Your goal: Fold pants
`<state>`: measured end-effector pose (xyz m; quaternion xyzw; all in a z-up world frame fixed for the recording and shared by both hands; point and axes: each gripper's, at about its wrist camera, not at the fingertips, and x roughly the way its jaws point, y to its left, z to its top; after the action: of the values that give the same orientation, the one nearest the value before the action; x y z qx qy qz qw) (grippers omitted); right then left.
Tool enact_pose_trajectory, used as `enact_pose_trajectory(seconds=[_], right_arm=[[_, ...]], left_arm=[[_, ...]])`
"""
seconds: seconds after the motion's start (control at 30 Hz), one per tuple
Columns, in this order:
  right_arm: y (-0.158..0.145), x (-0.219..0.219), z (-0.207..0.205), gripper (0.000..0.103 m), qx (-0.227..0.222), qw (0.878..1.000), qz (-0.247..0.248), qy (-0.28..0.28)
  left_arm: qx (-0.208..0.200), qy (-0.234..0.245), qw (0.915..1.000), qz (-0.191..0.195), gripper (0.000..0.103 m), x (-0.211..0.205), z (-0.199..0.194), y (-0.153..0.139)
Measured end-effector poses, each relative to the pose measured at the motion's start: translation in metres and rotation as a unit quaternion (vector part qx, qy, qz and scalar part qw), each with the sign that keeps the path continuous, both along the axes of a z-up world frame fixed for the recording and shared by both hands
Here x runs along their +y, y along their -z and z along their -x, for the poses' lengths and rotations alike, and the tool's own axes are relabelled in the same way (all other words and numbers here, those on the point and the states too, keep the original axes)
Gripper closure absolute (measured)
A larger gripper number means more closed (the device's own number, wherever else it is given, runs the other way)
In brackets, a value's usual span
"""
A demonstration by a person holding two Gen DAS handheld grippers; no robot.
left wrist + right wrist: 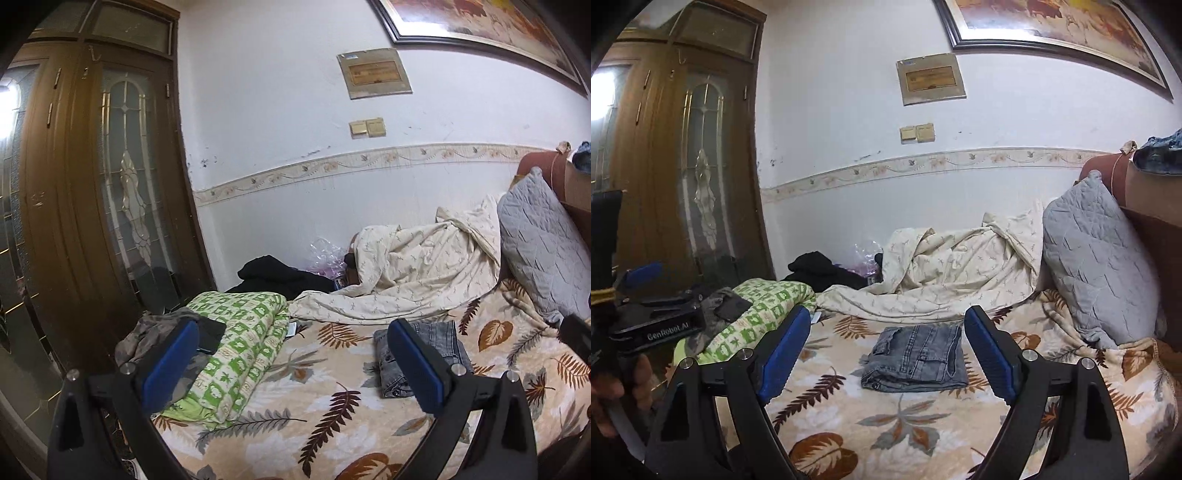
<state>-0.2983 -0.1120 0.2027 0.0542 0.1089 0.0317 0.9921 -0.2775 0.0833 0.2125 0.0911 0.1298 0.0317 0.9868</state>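
Note:
The grey denim pants (916,358) lie folded into a compact rectangle on the leaf-patterned bed cover (905,424), in the middle of the bed. My right gripper (886,314) hovers in front of them, raised off the bed, open, with nothing between its blue pads (783,350). In the left wrist view the pants (448,341) sit right of centre, partly hidden behind one finger. My left gripper (295,332) is also open and empty, well clear of the cloth. A hand (613,391) holds the left gripper's handle at the far left of the right wrist view.
A folded green-patterned quilt (240,347) lies at the bed's left edge with a dark phone (210,334) and a grey garment (155,332) beside it. A crumpled cream duvet (953,266), black clothes (820,269) and a grey pillow (1097,266) line the wall and headboard. A wooden wardrobe (92,184) stands left.

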Motion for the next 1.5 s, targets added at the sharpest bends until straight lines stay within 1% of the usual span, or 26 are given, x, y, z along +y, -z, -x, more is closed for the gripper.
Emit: enact_pose_trajectory(seconds=[0.23,0.43,0.67,0.87,1.03,1.5], right_arm=[[-0.002,0.011,0.01,0.017,0.015,1.0,-0.001,-0.014],[-0.008,0.02,0.02,0.017,0.007,1.0,0.006,-0.02],[-0.008,0.03,0.022,0.017,0.007,1.0,0.021,-0.018],[-0.004,0.031,0.019,0.017,0.012,1.0,0.018,-0.022],[-0.003,0.034,0.018,0.017,0.014,0.999,0.027,-0.019],[-0.003,0.029,0.023,0.017,0.011,1.0,0.022,-0.015]], left_arm=[[-0.017,-0.02,0.9996,0.007,0.0,0.015,0.017,-0.01],[-0.029,-0.037,0.9988,0.011,0.0,0.027,0.026,-0.016],[-0.033,-0.056,0.9978,0.018,0.0,0.039,0.03,-0.017],[-0.035,-0.07,0.9968,0.017,0.0,0.045,0.031,-0.016],[-0.033,-0.075,0.9965,0.017,0.0,0.049,0.028,-0.014],[-0.029,-0.077,0.9965,0.013,0.0,0.051,0.028,-0.009]])
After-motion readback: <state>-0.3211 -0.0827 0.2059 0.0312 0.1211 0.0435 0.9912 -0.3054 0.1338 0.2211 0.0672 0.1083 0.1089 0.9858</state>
